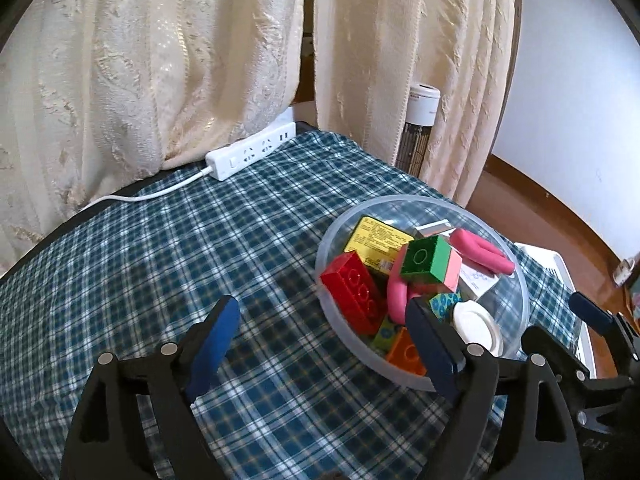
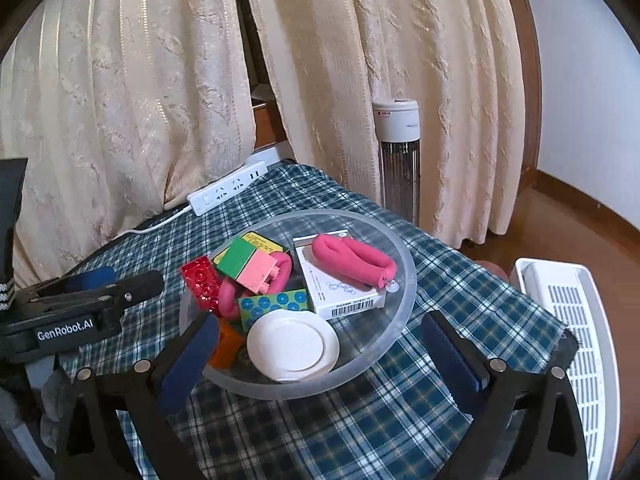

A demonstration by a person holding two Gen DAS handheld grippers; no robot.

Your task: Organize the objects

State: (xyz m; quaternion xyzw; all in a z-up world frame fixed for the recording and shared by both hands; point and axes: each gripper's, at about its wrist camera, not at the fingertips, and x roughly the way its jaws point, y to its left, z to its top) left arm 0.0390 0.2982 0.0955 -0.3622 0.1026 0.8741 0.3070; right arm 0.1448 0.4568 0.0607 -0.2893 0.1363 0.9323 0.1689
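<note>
Both tools are over the plaid-covered table [image 1: 168,240], and both are empty. The left tool [image 1: 320,340] has its blue pads spread wide apart with only tablecloth between them; its right finger crosses in front of the near rim of the clear plastic bowl [image 2: 404,280], so that part of the rim is hidden in the left wrist view. The right tool [image 2: 324,356] is gaping too, its pads flanking the bowl's near side without pressing on it.

Everything sorted sits in that bowl, near the table's right edge. There is a red building brick [image 2: 200,280], a green-and-pink block [image 2: 250,266] perched on top of the heap, a yellow box [image 1: 376,240] half buried beneath it with print too small to read, and a white barcoded box [image 2: 340,288] carrying a folded pink foam tube [image 2: 352,260]. A second pink loop [image 1: 398,296] pokes out under the block, mostly covered. A blue-dotted block [image 2: 276,304], an orange brick [image 2: 228,344] partly behind the right tool's left finger, and a white round lid [image 2: 292,346] crowd the near side.

At the far edge of the table lies a white power strip [image 1: 250,154], its cable running left along the table's edge. Cream curtains [image 2: 120,100] hang behind, partly masking a tower fan [image 2: 398,152]. To the right a white slatted basket [image 2: 580,320] is cut off by the frame edge.
</note>
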